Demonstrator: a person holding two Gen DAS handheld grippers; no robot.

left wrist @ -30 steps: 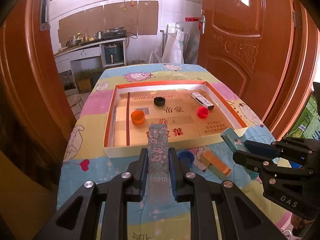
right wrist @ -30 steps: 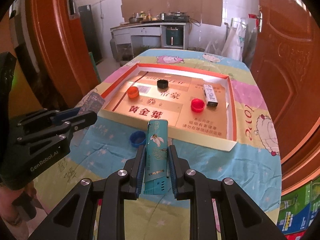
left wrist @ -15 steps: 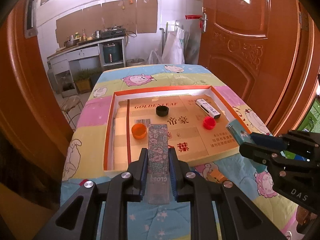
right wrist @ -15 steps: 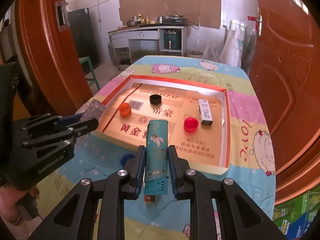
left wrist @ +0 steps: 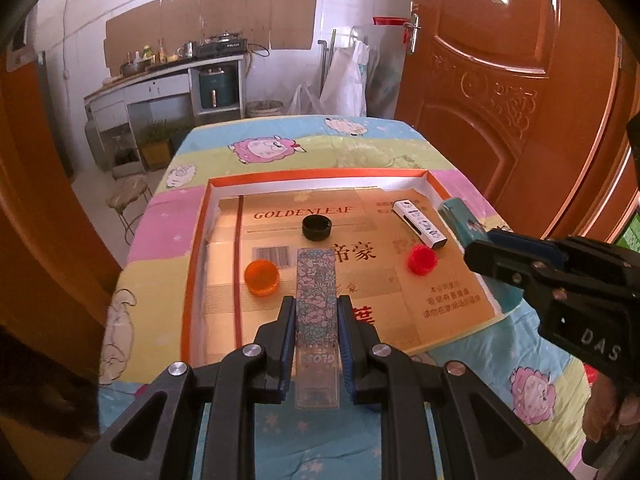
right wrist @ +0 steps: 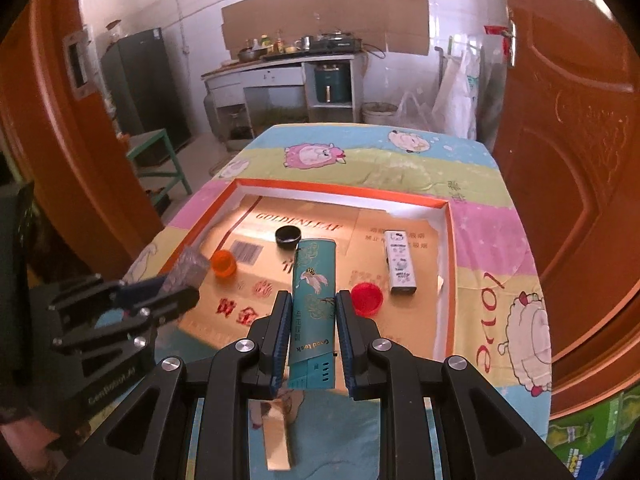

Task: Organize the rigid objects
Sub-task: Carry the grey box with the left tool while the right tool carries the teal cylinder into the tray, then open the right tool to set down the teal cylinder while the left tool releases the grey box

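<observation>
My left gripper (left wrist: 315, 312) is shut on a flat floral-patterned box (left wrist: 315, 300), held over the near part of the shallow orange-rimmed cardboard tray (left wrist: 320, 177). My right gripper (right wrist: 310, 312) is shut on a teal box with a bird print (right wrist: 312, 284), also over the tray's near edge. Inside the tray lie an orange cap (left wrist: 261, 277), a black cap (left wrist: 317, 227), a red cap (left wrist: 422, 260) and a white printed box (left wrist: 418, 224). In the left wrist view the right gripper (left wrist: 476, 240) shows at the right with the teal box (left wrist: 460, 220).
The tray sits on a table with a cartoon sheep cloth (left wrist: 280, 148). A tan flat box (right wrist: 276, 440) lies on the cloth under my right gripper. Wooden doors (left wrist: 500, 80) flank the table; a kitchen counter (left wrist: 168, 72) stands behind. A person's hand (left wrist: 608, 412) holds the right gripper.
Both grippers have moved forward toward the tray, each still holding its box. The blue cap and tan box on the cloth have slipped under and behind them.
</observation>
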